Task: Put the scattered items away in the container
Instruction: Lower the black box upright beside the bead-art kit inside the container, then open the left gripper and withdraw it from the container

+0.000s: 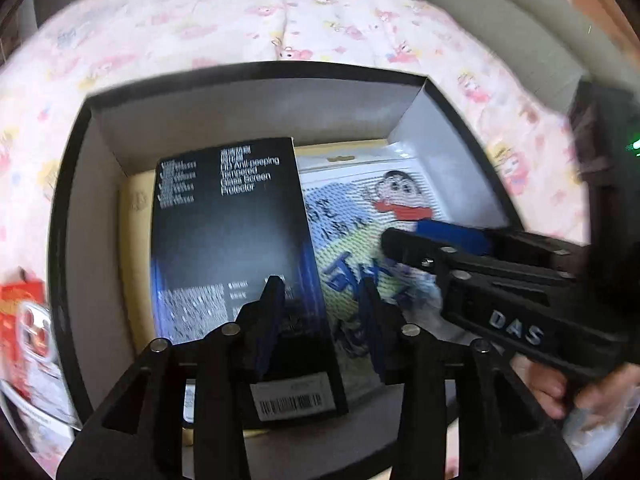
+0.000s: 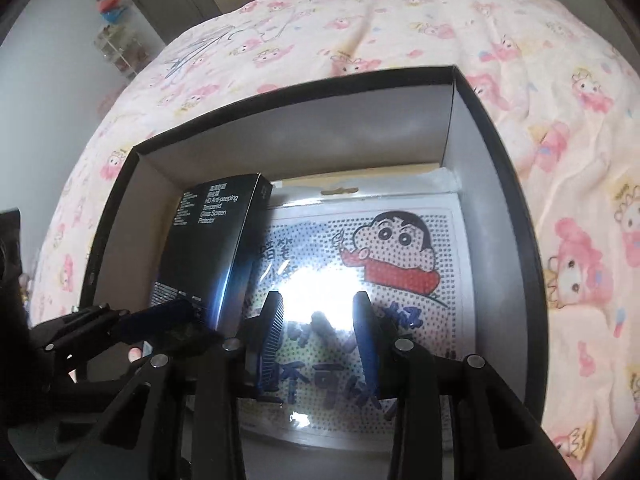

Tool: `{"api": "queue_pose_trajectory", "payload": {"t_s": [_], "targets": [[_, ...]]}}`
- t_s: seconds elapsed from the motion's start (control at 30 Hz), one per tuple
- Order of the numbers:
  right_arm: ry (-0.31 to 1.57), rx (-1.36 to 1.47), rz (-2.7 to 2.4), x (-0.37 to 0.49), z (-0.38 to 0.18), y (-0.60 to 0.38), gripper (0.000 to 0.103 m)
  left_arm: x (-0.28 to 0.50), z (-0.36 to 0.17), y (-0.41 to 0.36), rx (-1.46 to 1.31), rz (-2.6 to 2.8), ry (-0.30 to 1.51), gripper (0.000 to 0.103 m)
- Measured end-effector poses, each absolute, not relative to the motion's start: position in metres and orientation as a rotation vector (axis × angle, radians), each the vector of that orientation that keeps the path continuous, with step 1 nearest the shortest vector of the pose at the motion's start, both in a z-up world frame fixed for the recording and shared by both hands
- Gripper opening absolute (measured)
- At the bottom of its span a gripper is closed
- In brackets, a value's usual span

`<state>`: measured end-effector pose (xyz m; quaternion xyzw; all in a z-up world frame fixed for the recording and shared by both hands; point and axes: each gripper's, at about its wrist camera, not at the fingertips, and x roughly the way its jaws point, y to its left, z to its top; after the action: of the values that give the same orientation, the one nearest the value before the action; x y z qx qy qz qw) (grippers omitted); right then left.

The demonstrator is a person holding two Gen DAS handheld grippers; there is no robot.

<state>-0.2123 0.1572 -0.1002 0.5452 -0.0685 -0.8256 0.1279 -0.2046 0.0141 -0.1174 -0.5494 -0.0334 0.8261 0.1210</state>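
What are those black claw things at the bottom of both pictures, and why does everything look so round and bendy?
They are grabbing tools, one in each of a person's hands. A small camera rides on each and looks along its two fingers; its lens bends the picture. One picture comes from the left gripper, the other from the right gripper. Both hang over a black box on a pink cartoon bedspread. Inside lie a black screen protector pack and a cartoon boy packet. Outside the box, at the left, sits a red packet. Both claws are open and hold nothing.
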Motion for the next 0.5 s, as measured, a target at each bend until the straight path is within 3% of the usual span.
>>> {"api": "queue_pose_trajectory", "payload": {"t_s": [0.13, 0.3, 0.37, 0.5], "targets": [[-0.21, 1.583, -2.403, -0.226, -0.099, 0.165, 0.032, -0.206, -0.122, 0.019, -1.673, 2.495, 0.091, 0.04], [-0.215, 1.614, -2.393, -0.232, -0.113, 0.173, 0.032, -0.206, -0.125, -0.003, -1.735, 2.556, 0.049, 0.04], [-0.23, 1.624, -2.378, -0.236, -0.115, 0.178, 0.032, -0.206, -0.13, -0.014, -1.771, 2.535, -0.041, 0.024], [-0.203, 1.628, -2.362, -0.237, -0.116, 0.176, 0.032, -0.204, -0.126, -0.034, -1.718, 2.476, -0.284, 0.024]]}}
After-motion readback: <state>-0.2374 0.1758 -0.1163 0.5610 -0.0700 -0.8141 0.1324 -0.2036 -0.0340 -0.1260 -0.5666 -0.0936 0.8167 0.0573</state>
